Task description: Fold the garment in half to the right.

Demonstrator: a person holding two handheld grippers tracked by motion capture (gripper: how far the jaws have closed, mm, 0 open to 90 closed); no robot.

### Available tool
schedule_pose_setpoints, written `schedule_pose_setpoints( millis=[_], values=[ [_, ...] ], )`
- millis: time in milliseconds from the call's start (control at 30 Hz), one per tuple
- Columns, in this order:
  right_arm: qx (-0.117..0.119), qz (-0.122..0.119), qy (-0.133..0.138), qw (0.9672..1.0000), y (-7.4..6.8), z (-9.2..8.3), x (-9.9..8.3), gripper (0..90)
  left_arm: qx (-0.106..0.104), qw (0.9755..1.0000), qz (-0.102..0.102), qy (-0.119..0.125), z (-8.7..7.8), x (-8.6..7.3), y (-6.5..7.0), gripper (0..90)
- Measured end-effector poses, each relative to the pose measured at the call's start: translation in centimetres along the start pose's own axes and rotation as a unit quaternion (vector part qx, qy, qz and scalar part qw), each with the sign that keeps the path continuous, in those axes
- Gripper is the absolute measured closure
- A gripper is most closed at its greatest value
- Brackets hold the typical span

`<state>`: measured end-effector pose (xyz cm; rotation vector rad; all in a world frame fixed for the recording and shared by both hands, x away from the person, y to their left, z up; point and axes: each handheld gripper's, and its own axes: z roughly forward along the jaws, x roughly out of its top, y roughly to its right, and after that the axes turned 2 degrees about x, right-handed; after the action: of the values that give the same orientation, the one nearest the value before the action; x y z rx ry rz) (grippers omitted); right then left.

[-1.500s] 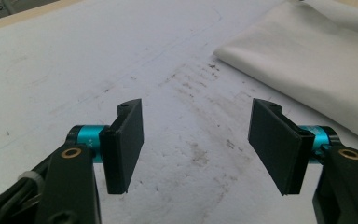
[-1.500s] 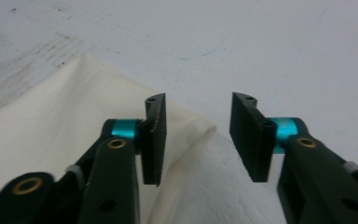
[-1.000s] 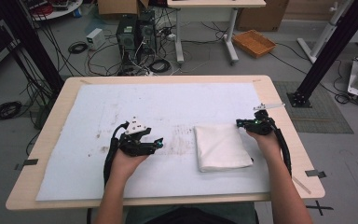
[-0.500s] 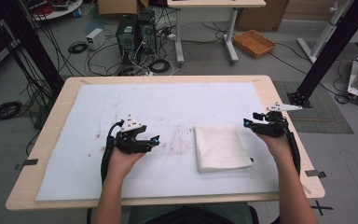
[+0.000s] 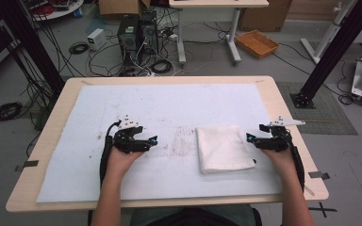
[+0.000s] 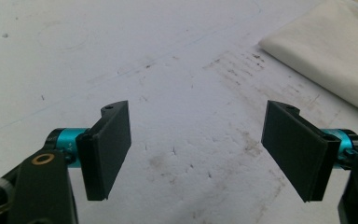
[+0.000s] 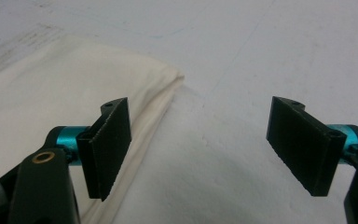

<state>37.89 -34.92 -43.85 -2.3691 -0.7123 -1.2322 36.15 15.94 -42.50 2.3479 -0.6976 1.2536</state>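
The folded white cloth [image 5: 224, 149] lies flat on the table's white mat [image 5: 169, 103], at 3 o'clock from your left gripper [image 5: 152, 141] and 9 o'clock from your right gripper [image 5: 250, 138]. Both sets of jaws have just been opening and stand wide with nothing between them. Expect a light, soft, limp load that sags. Pinch all layers at the corner [image 7: 175, 77] nearest the right gripper.

The wooden table [image 5: 283, 101] stands on a grey floor [image 5: 75, 66] and carries a white sheet [image 5: 169, 103]. Behind it are computer towers [image 5: 136, 33] with many cables [image 5: 82, 47], a white desk [image 5: 207, 28], an orange tray [image 5: 257, 43] and black frame posts [image 5: 332, 52].
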Motion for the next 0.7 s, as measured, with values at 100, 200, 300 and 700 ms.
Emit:
schedule_pose_setpoints(
  millis=[100,200,300,700],
  values=[
    [0.001,-0.001,-0.014,0.9999,-0.11,0.26,-0.48,22.4,0.001,1.0,0.0,0.0,0.01,-0.07,0.11,24.1],
    [-0.003,-0.001,-0.013,0.9999,-0.1,0.25,-0.56,22.5,-0.002,1.0,0.008,0.0,0.01,-0.05,0.3,24.1],
    [-0.002,0.004,-0.012,0.9999,-0.13,0.27,-0.59,22.5,-0.002,1.0,0.006,0.002,0.02,0.01,0.35,24.1],
    [0.0,0.007,-0.014,0.9999,-0.29,0.43,-0.54,22.5,-0.006,0.9999,0.01,-0.002,0.12,0.06,0.6,24.1]
  ],
)
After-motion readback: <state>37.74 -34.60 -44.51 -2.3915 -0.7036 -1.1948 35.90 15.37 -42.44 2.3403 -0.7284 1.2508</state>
